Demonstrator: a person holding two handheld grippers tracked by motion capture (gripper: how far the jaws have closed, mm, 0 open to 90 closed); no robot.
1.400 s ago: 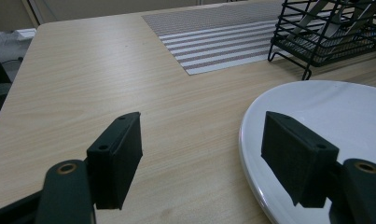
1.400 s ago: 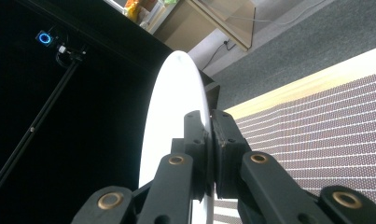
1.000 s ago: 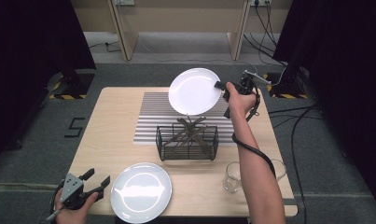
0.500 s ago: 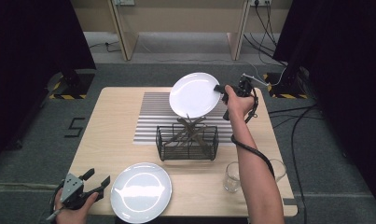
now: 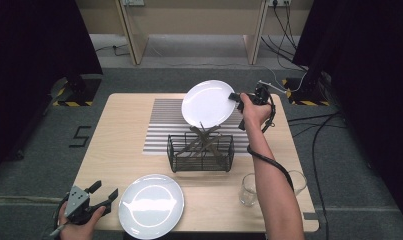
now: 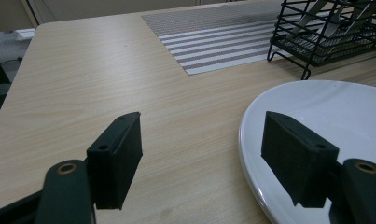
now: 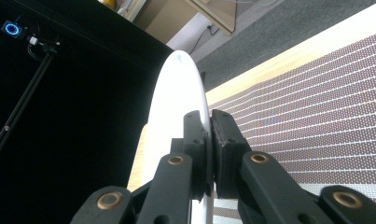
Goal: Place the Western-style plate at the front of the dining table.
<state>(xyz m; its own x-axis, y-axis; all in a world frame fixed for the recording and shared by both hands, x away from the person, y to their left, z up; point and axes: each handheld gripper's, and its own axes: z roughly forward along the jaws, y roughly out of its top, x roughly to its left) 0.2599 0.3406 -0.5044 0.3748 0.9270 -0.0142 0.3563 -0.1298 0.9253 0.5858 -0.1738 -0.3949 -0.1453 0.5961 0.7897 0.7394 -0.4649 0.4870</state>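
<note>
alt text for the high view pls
The right gripper holds a white plate tilted above a black wire rack on a wooden table. The left gripper rests open beside a second plate.

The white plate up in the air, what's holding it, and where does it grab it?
The right hand-held gripper pinches the raised white plate by its rim, on the edge nearest the hand. The left hand-held gripper is open, holding nothing.
</note>
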